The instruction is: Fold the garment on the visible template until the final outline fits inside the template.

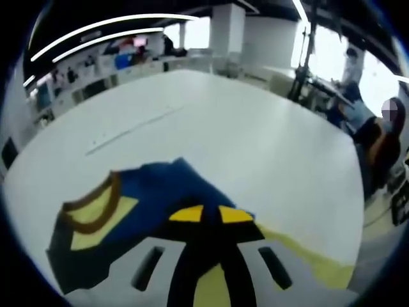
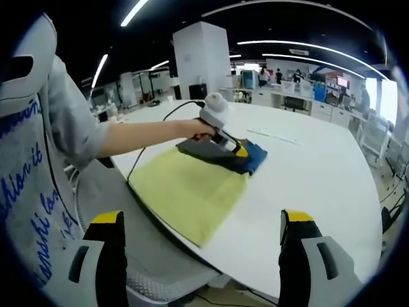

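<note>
Garment: a dark blue garment (image 2: 223, 153) with a yellow-and-brown trimmed opening is seen bunched into a compact pile at the centre of the right gripper view, resting on the far end of the yellow template (image 2: 185, 192).
Template: a yellow cloth is spread flat on the white tabletop (image 2: 319, 179), running from the centre toward the lower middle of the right gripper view; most of it is left uncovered.
Progress: the garment is judged largely folded, since the pile looks smaller than the template; its far edge appears to overhang the template's far edge slightly, so a final tuck or shift is judged to remain.
Left claw: the left claw (image 1: 211, 214) is seen at the lower centre of the left gripper view, clenched, its yellow tips nearly together on the blue fabric, which is taken to be grasped.
Right claw: the right claw (image 2: 201, 224) is seen released, jaws wide apart at the bottom of the right gripper view, nothing held or touched, near the template's close edge.
</note>
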### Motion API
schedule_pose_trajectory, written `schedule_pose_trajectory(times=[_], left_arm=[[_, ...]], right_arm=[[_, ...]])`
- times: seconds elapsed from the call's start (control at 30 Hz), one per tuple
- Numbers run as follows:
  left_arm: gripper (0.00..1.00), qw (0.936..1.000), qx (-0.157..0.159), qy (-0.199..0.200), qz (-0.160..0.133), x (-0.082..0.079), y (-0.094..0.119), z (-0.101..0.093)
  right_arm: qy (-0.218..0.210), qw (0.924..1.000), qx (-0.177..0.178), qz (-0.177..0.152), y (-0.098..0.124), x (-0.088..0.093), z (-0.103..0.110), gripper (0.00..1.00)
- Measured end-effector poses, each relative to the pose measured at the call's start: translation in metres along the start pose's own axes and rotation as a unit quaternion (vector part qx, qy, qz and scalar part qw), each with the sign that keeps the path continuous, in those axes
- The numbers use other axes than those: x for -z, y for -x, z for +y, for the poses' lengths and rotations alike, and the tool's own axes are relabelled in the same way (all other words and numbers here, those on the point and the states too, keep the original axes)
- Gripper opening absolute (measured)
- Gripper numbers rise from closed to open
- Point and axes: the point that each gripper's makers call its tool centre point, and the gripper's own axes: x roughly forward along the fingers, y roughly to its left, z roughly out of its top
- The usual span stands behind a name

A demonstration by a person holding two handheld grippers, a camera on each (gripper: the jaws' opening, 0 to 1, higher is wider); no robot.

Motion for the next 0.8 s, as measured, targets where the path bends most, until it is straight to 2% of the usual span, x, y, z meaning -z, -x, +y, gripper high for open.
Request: schedule_pose_trajectory(times=[0.57, 0.8], left_arm=[[0.11, 0.9999, 0.002, -0.010, -0.011, -0.006, 0.015, -0.011], [0.14, 0.9998, 0.003, -0.011, -0.014, -0.003, 0.022, -0.017]], right_arm=[[0.012, 0.9999, -0.004, 0.000, 0.002, -0.003, 0.008, 1.00], [0.020, 0.9998, -0.005, 0.005, 0.001, -0.003, 0.012, 1.00]])
